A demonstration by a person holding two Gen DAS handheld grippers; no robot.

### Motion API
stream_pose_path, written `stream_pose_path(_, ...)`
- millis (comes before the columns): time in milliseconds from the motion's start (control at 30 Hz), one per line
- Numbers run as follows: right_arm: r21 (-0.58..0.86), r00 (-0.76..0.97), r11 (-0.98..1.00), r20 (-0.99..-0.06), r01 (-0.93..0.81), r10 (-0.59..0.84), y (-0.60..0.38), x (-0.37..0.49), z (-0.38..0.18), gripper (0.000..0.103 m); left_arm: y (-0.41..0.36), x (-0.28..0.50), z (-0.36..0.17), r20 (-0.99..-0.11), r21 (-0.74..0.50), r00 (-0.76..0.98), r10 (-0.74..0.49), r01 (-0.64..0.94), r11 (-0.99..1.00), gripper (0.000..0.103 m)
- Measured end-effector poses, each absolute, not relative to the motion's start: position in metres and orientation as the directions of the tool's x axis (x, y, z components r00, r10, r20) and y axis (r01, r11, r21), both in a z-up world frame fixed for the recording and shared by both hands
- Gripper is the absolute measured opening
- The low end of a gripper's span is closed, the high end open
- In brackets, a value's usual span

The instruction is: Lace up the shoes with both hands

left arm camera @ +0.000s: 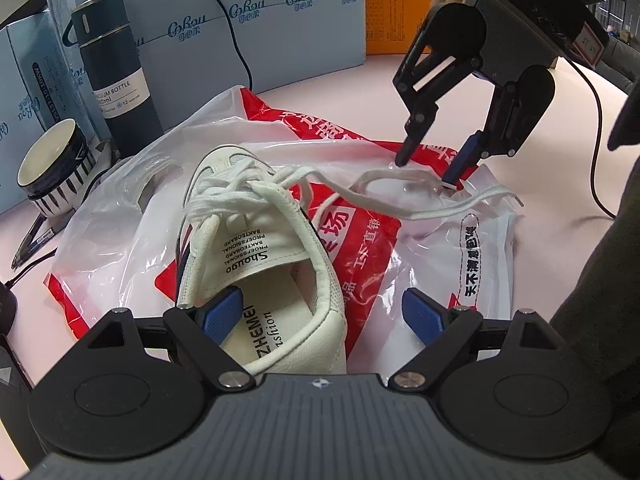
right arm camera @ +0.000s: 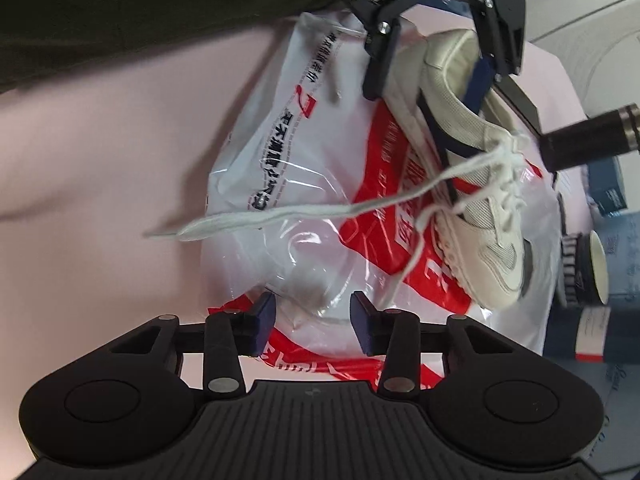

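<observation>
A white sneaker (left arm camera: 260,264) with navy stripes lies on a red and white plastic bag (left arm camera: 368,248) in the left wrist view. My left gripper (left arm camera: 323,312) is open and straddles the shoe's heel wall: one blue pad (left arm camera: 222,312) is inside the shoe, the other outside and apart from it. A loose white lace (left arm camera: 440,210) trails right over the bag. My right gripper (left arm camera: 426,172) points down just above that lace. In the right wrist view my right gripper (right arm camera: 313,318) is open over the bag (right arm camera: 280,140), with the lace (right arm camera: 280,214) and shoe (right arm camera: 480,184) beyond.
A dark blue vacuum bottle (left arm camera: 116,80), a striped bowl (left arm camera: 52,168) and pale blue boxes (left arm camera: 280,20) stand behind the shoe on the pink table (left arm camera: 360,92). Pens (left arm camera: 32,240) lie at the left. A person's dark sleeve (left arm camera: 600,280) fills the right edge.
</observation>
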State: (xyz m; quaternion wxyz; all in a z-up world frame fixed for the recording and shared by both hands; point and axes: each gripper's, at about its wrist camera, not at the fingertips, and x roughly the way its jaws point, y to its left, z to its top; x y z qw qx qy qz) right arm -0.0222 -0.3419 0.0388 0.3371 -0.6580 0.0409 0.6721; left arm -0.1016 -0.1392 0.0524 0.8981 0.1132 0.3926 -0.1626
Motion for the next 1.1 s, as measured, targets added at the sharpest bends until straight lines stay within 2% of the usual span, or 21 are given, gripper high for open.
stream_pose_path(33, -0.37, 0.08, -0.775, -0.919, -0.512, 0.386, -0.34, -0.021, 0.039, 0.033, -0.139, -0.102, 0.052, -0.741, 0.075, 0.64, -0.203, 0.379, 0.922, 0.085)
stream_pose_path(100, -0.322, 0.055, -0.769, -0.935, -0.552, 0.352, -0.334, -0.017, 0.04, 0.021, -0.138, -0.102, 0.052, -0.738, 0.071, 0.643, -0.207, 0.379, 0.923, 0.085)
stream_pose_path(133, -0.29, 0.042, -0.753, -0.943, -0.591, 0.33, -0.33, -0.014, 0.041, 0.018, -0.138, -0.103, 0.052, -0.736, 0.069, 0.643, -0.211, 0.381, 0.922, 0.085)
stream_pose_path(267, -0.143, -0.033, -0.56, -0.956, -0.816, 0.291, -0.308, 0.004, 0.053, 0.006, -0.136, -0.105, 0.054, -0.731, 0.059, 0.643, -0.229, 0.394, 0.917, 0.085)
stream_pose_path(400, -0.055, -0.064, -0.292, -0.922, -0.955, 0.382, -0.296, 0.019, 0.07, 0.006, -0.133, -0.109, 0.057, -0.725, 0.052, 0.643, -0.247, 0.408, 0.911, 0.085)
stream_pose_path(533, 0.012, -0.03, -0.038, -0.858, -0.999, 0.512, -0.294, 0.023, 0.088, 0.005, -0.129, -0.117, 0.062, -0.707, 0.06, 0.658, -0.259, 0.421, 0.905, 0.085)
stream_pose_path(800, -0.047, 0.258, 0.344, -0.758, -0.938, 0.599, -0.28, 0.019, 0.07, 0.003, -0.121, -0.134, 0.072, -0.668, 0.142, 0.71, -0.222, 0.415, 0.899, 0.085)
stream_pose_path(933, 0.009, 0.348, 0.49, -0.692, -0.872, 0.632, -0.276, 0.023, 0.063, 0.003, -0.109, -0.138, 0.079, -0.626, 0.187, 0.767, -0.143, 0.326, 0.927, 0.085)
stream_pose_path(1100, 0.172, 0.352, 0.549, -0.605, -0.818, 0.714, -0.287, 0.019, 0.085, 0.003, -0.075, -0.13, 0.094, -0.549, 0.054, 0.825, -0.137, 0.199, 0.979, 0.085)
